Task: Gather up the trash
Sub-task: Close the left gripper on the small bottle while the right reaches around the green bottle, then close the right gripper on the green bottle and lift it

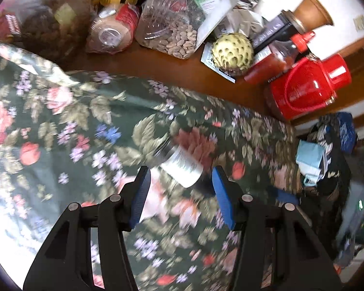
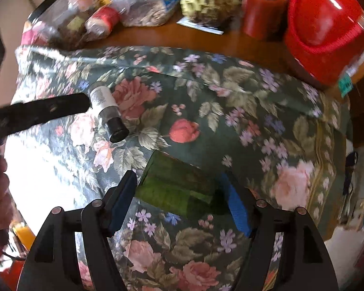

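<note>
Two bits of trash lie on the floral cloth (image 2: pixel 230 126): a small jar (image 2: pixel 108 110) w/ white label and black cap, on its side, and a green bottle (image 2: pixel 177 189), also lying flat. Left gripper (image 1: pixel 180 184) has its jaws apart either side of the jar, not clamped yet, lined up for a side grab. Right gripper (image 2: pixel 179 194) likewise spread, straddling the bottle, contact unclear. Food jars, a red-lidded container (image 2: pixel 325 24) etc. sit behind on bare wood, prob. not trash.
</note>
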Tool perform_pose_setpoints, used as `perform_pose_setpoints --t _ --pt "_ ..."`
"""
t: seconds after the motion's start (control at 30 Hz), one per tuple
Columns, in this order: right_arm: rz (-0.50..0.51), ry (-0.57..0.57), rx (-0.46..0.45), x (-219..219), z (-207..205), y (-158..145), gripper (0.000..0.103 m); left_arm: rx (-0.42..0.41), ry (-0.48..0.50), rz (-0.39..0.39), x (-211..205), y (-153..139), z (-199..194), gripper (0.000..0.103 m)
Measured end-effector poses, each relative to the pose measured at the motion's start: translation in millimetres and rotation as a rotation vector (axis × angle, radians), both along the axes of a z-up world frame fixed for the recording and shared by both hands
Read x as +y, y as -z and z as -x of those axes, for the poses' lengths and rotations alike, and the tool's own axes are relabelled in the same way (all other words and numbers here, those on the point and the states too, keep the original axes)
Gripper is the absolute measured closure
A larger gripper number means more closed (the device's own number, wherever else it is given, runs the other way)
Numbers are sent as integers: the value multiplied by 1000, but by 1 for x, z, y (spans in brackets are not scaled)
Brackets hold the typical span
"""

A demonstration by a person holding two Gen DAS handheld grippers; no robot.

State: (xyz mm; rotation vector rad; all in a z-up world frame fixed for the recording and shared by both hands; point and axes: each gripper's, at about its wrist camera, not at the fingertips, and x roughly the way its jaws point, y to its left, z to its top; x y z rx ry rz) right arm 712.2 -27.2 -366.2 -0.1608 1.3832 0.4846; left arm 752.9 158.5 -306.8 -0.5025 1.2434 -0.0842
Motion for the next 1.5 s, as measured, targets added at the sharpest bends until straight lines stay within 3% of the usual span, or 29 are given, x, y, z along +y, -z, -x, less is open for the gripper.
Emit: perform_pose_setpoints --t 0.17,0.23,0.4,0.6,0.77,0.83,0.87,0.97,1.03,1.2,1.23,1.33,1.5 --pt "-33 148 -20 -43 17 -15 35 54 5 -70 -14 15 -15 52" --pt "-60 217 -15 -58 24 -18 35 32 -2 -121 -21 15 -19 59" --pt "-145 350 35 -85 29 -19 35 6 -17 -149 -25 19 -22 68" --pt "-127 377 29 -78 32 -14 35 -3 79 -194 -34 18 -11 74" --pt "-70 329 20 -63 18 -12 36 -12 112 -228 -28 13 13 76" --pt "-70 320 14 -57 15 -12 48 -24 115 -243 -25 8 23 76" --pt "-70 311 4 -53 15 -12 63 -30 116 -249 -24 5 28 76" --pt "-81 281 0 -47 17 -15 83 -56 114 -263 -20 -8 42 76" --pt "-88 253 0 -42 19 -20 90 -81 111 -278 -20 -19 51 76" --pt "-98 188 11 -47 38 -36 88 -144 95 -305 -19 -47 65 76" --pt "-99 190 14 -47 39 -39 79 -162 90 -312 -19 -54 68 76" --pt "-134 250 -7 -55 34 -54 41 -200 84 -333 -23 -67 67 76" --pt "-181 457 -25 -59 -7 -52 38 -241 69 -339 -12 -84 71 76"
